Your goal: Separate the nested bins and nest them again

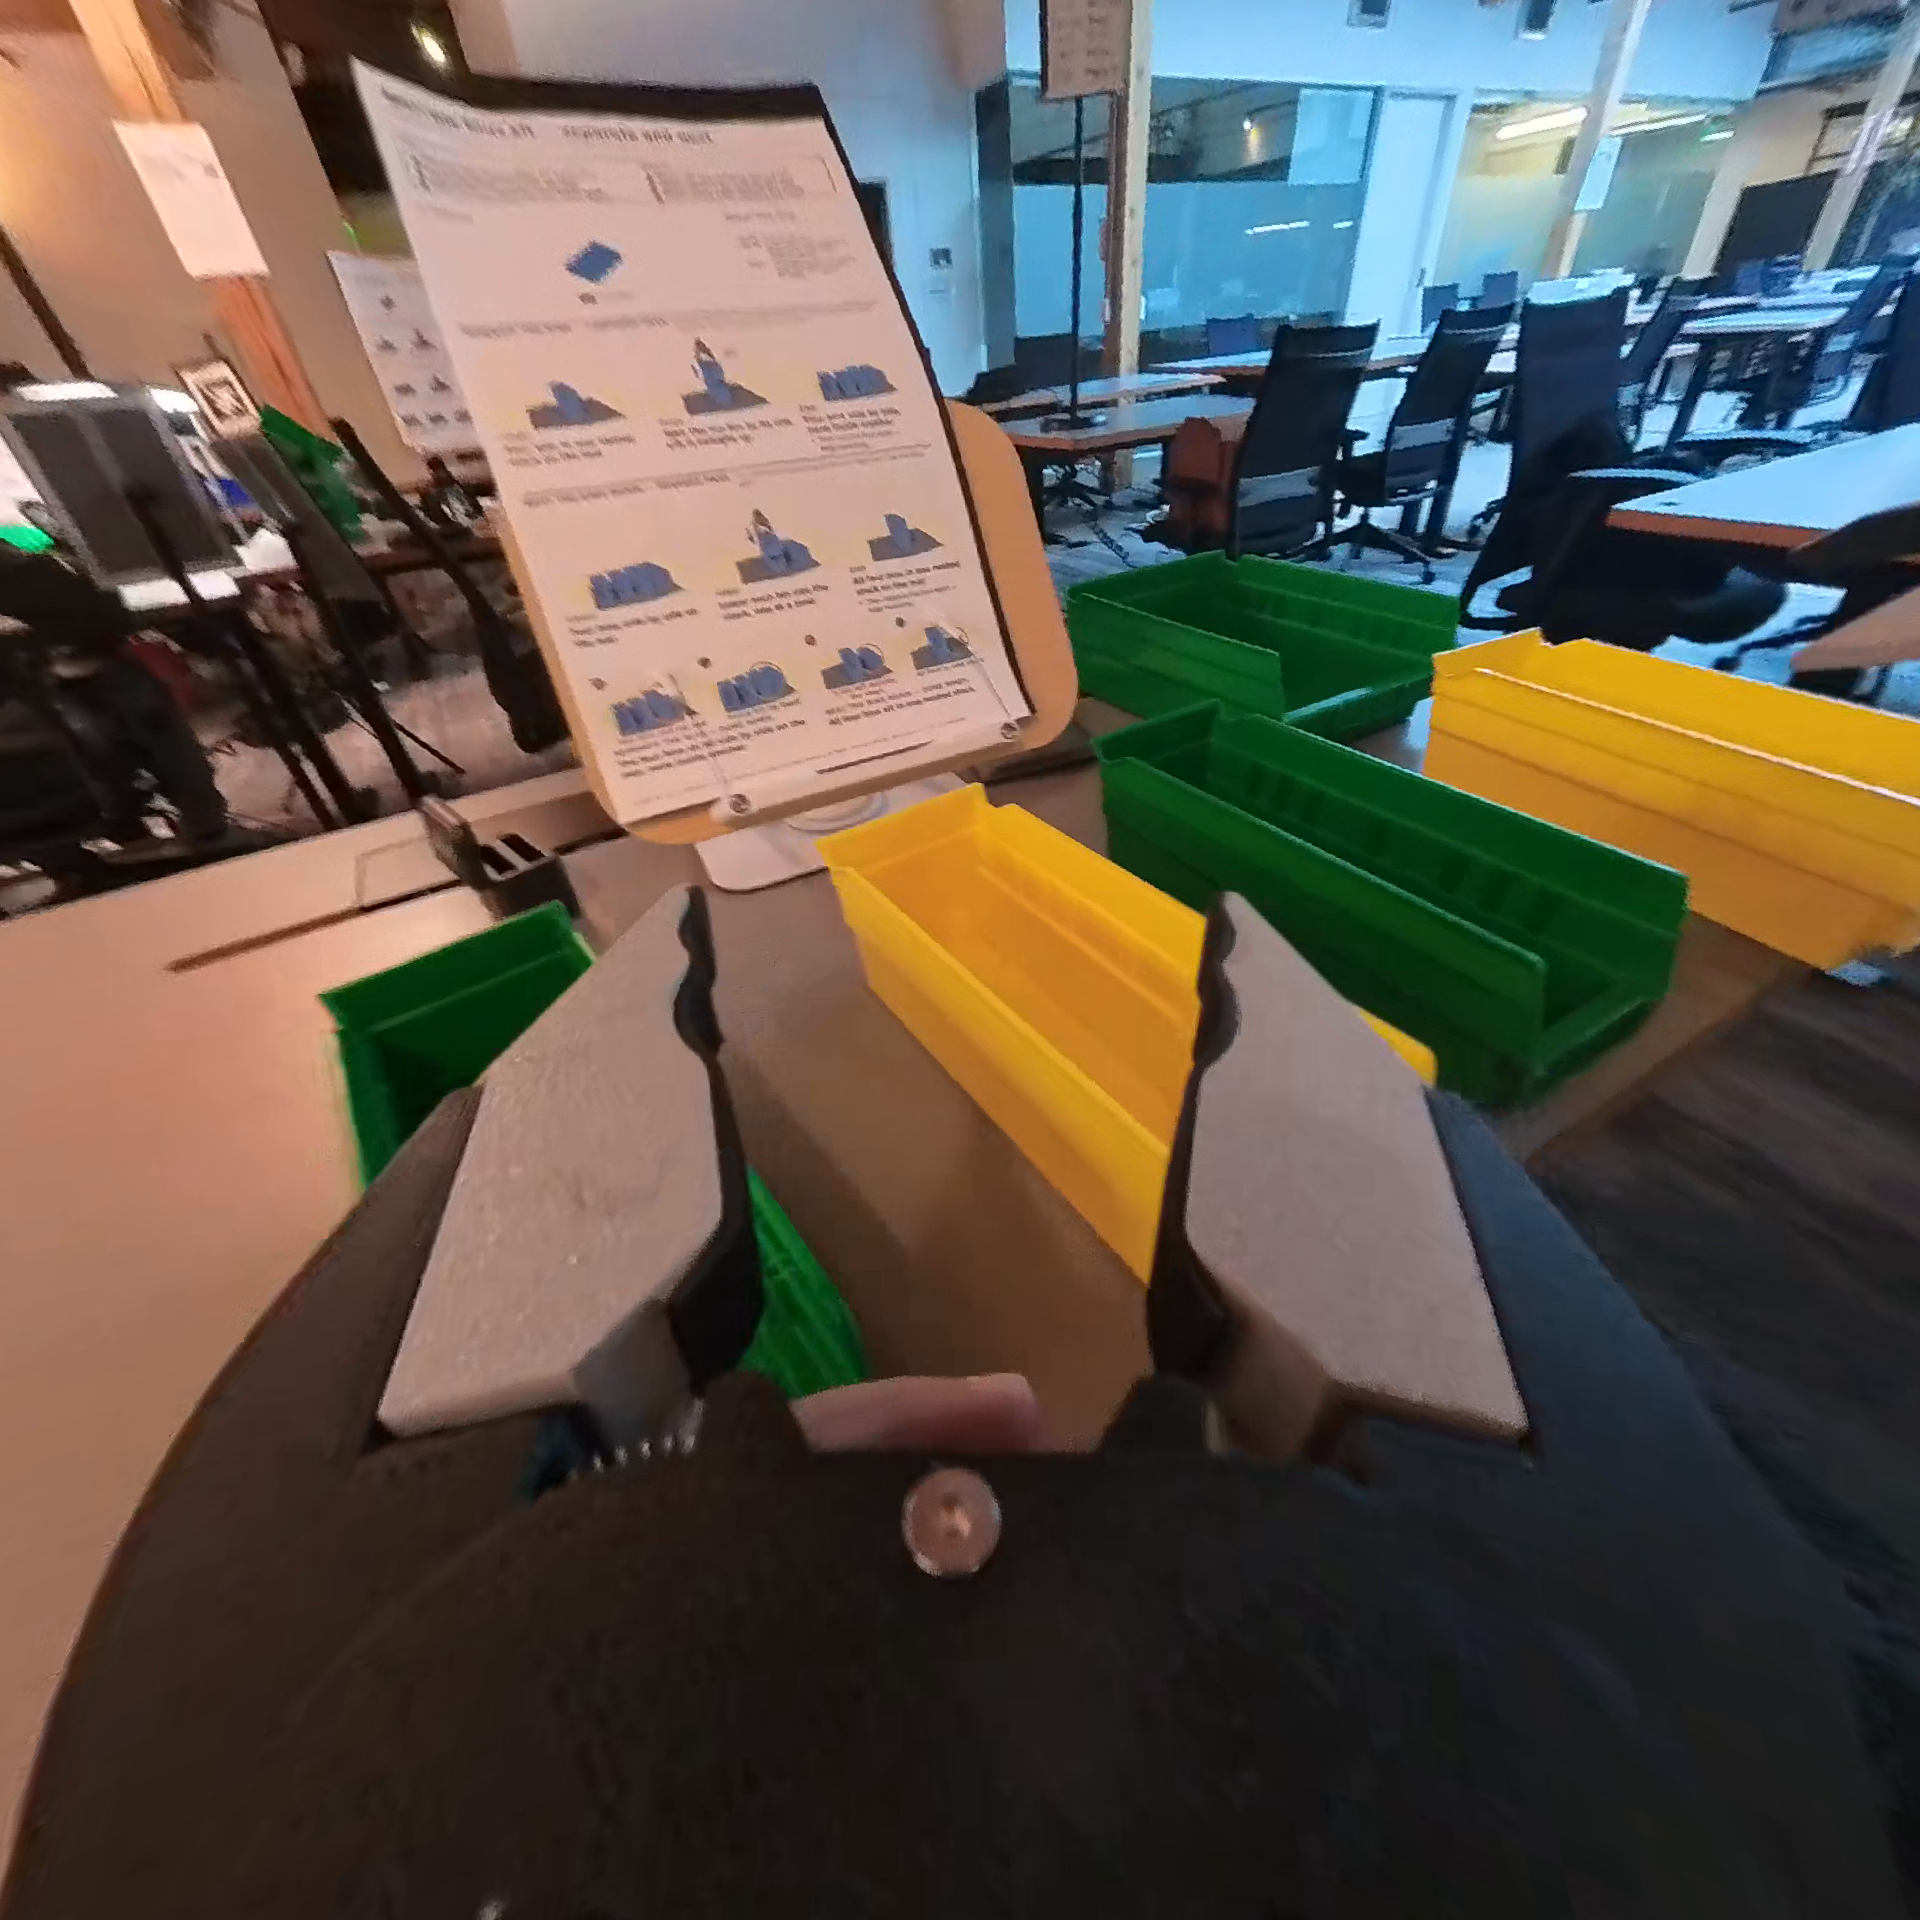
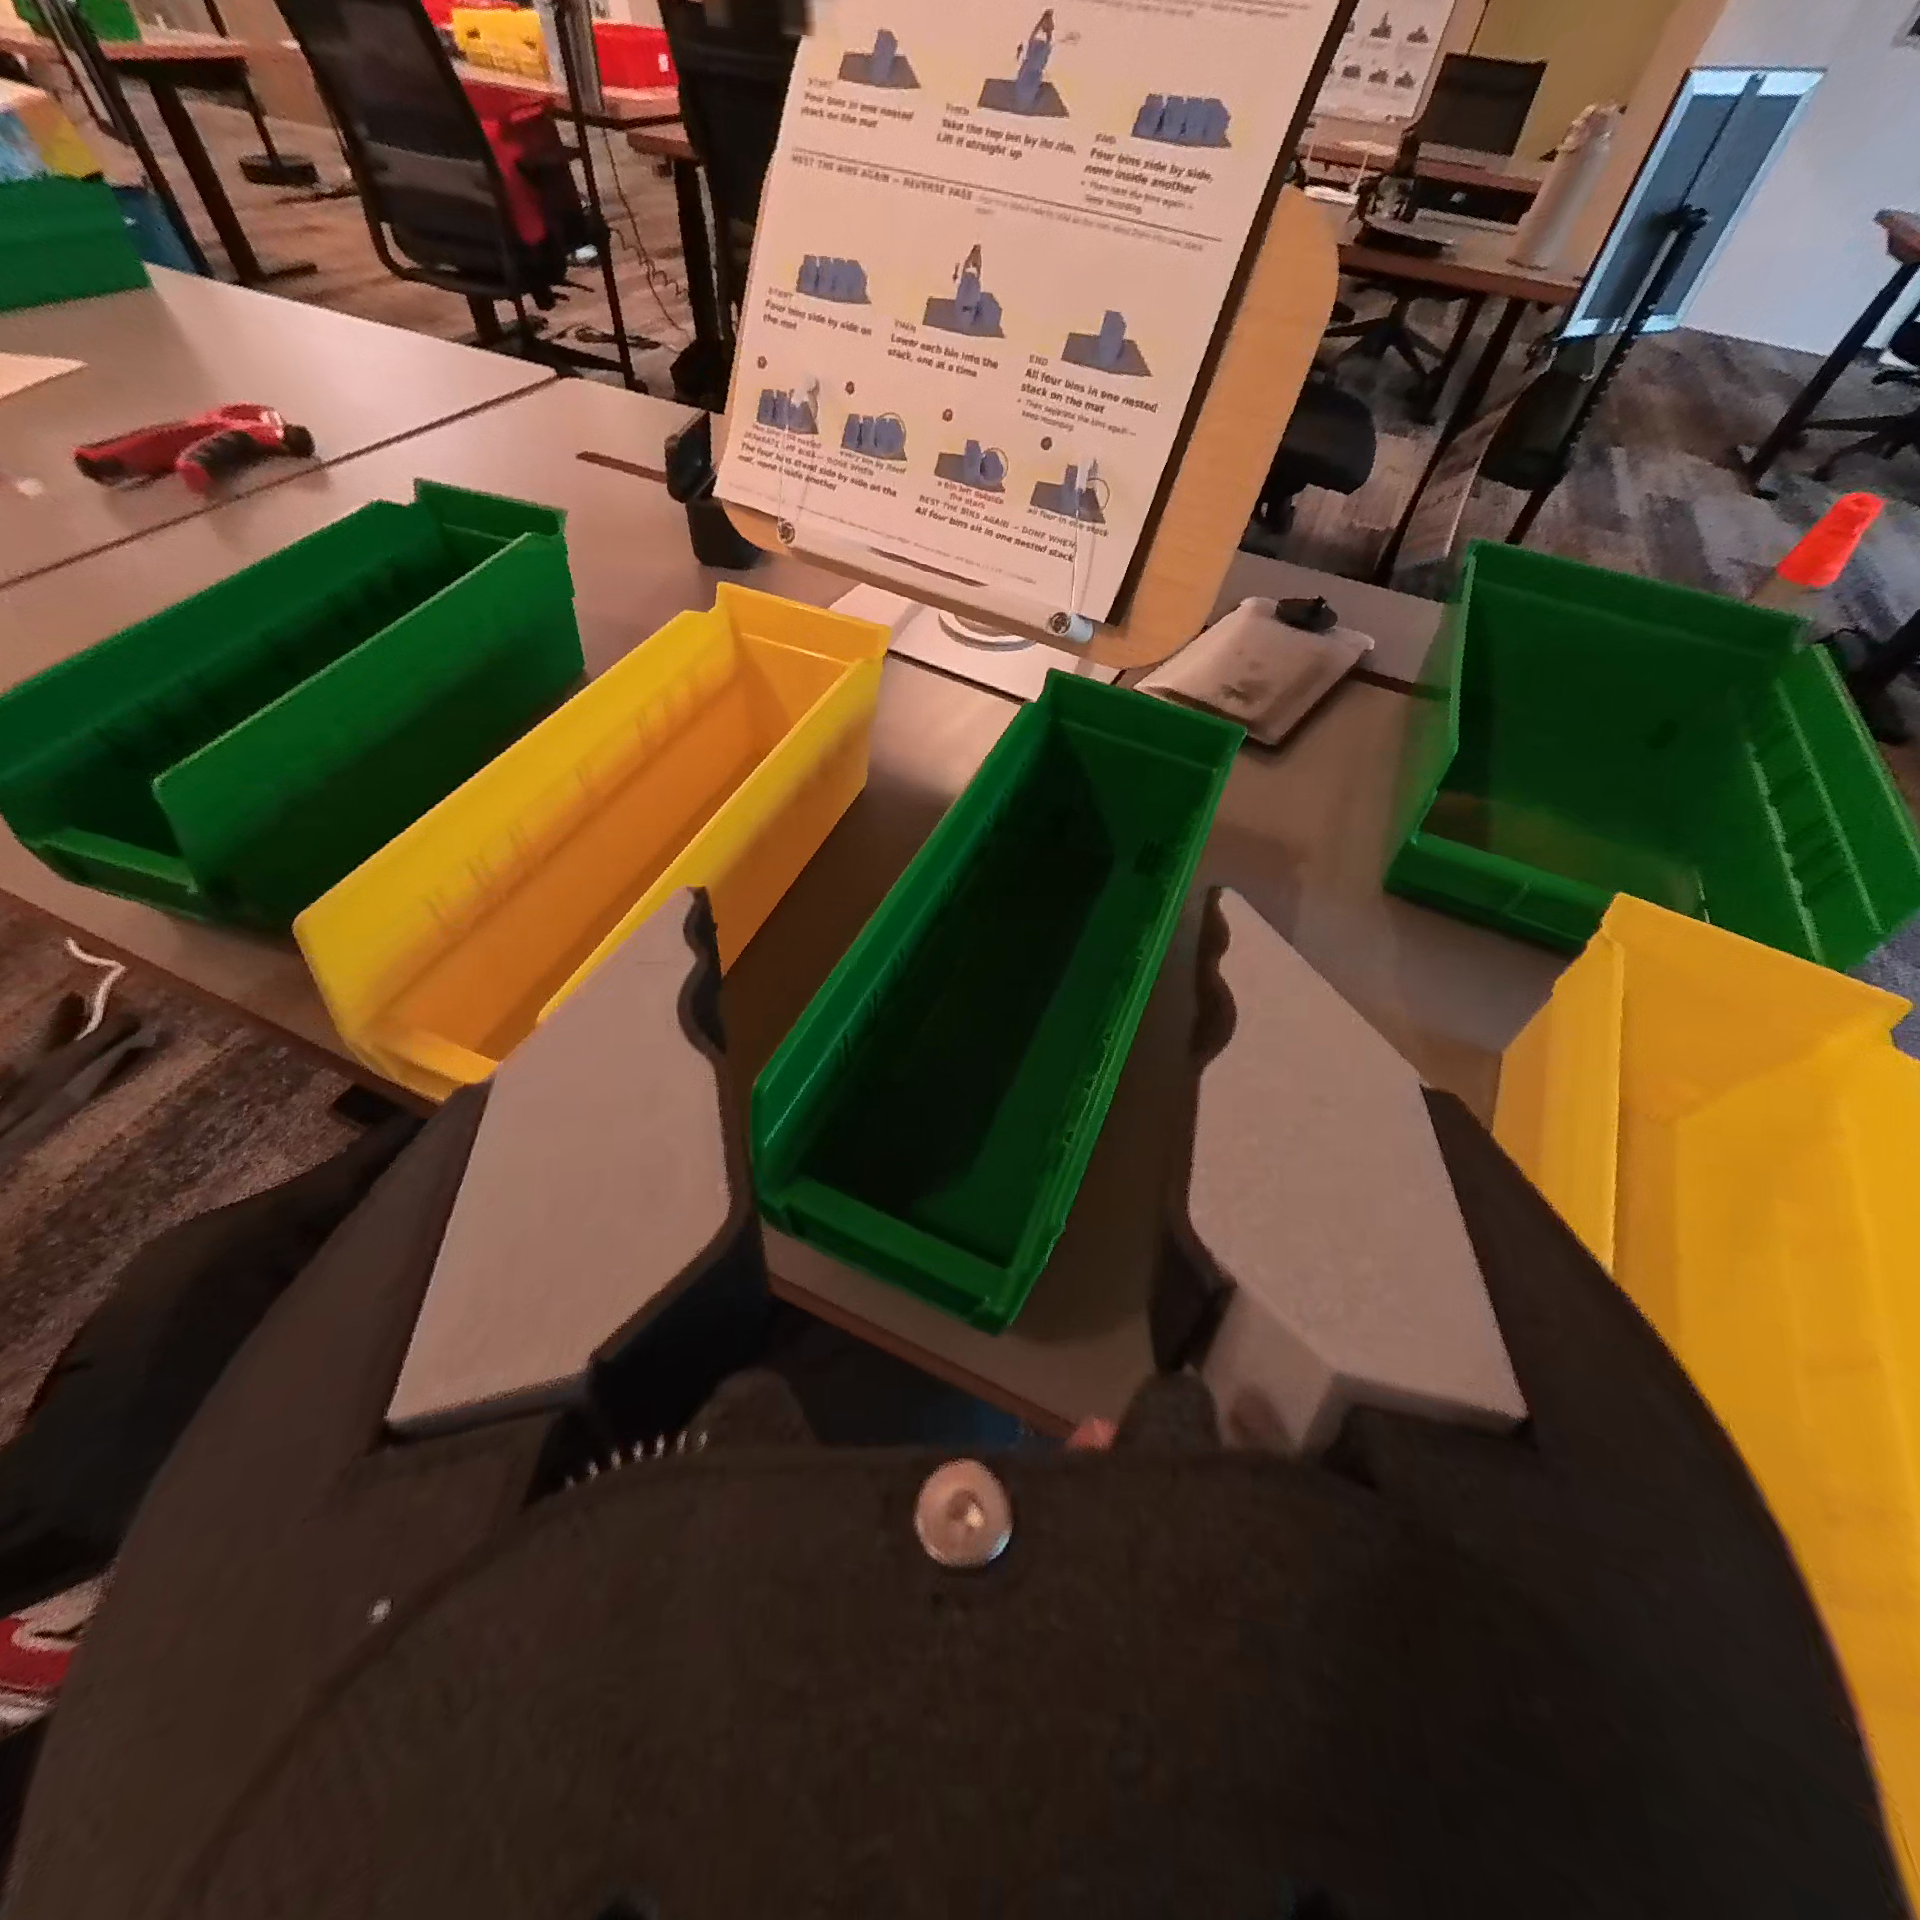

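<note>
Both tools gape, released — left tool [image 1: 961,1039], right tool [image 2: 961,1039]. Centre-frame green bin [image 2: 997,997] overhangs the worktop [image 2: 623,520] edge — a clumsy grab could tip it off.

A printed instruction sheet [image 2: 997,291] with headings, captions and small blue diagrams stood on a wooden stand [image 2: 1236,436] behind the bins. Paper notices [image 1: 192,197] hung farther back, too blurred to read.

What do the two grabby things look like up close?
Both look alike. The left gripper and the right gripper each have a wide rounded black body with a rough surface, a shiny silver screw in the middle, and two flat grey wedge-shaped fingers with wavy black inner edges. A small toothed gear strip peeks out beside one finger.
</note>
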`<action>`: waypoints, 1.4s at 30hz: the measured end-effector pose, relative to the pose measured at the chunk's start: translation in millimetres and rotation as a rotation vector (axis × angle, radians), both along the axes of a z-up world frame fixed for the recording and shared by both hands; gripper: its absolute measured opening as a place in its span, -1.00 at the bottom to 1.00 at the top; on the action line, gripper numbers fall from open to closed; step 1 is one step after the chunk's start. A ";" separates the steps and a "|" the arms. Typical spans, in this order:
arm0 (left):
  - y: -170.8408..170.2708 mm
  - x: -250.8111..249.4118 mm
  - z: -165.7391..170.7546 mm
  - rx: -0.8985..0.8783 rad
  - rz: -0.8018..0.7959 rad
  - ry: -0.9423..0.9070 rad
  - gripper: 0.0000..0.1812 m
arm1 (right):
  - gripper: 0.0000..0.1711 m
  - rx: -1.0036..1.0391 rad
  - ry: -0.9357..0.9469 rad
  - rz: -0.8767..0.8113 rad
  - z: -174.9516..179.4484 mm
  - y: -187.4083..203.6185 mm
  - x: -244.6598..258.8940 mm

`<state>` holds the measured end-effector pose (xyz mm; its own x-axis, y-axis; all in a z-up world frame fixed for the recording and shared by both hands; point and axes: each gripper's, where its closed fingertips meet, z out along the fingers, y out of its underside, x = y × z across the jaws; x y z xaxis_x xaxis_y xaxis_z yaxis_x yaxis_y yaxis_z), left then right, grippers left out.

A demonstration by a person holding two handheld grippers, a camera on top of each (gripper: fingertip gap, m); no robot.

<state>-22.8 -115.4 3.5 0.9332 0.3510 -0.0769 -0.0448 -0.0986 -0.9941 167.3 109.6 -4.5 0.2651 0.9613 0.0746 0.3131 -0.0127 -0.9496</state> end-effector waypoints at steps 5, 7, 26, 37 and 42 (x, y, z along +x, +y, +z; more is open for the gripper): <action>-5.0 -4.8 14.1 0.053 -0.018 0.021 -0.05 | 0.01 0.028 0.019 -0.034 -0.6 0.1 -2.3; 5.0 -0.2 15.0 0.070 -0.068 -0.006 -0.05 | -0.03 0.050 -0.019 -0.051 -7.4 1.0 2.4; 46.1 50.0 -8.9 -0.026 -0.299 -0.006 0.04 | 0.62 -0.032 -0.080 -0.135 -26.3 18.1 29.9; -6.2 14.7 -7.7 -0.049 -0.059 0.136 -0.18 | -0.42 -0.048 0.052 0.335 -10.7 -77.4 -56.9; -7.0 17.0 -7.8 -0.031 -0.091 0.089 -0.19 | -0.11 -0.045 0.042 0.330 -11.5 -75.3 -58.8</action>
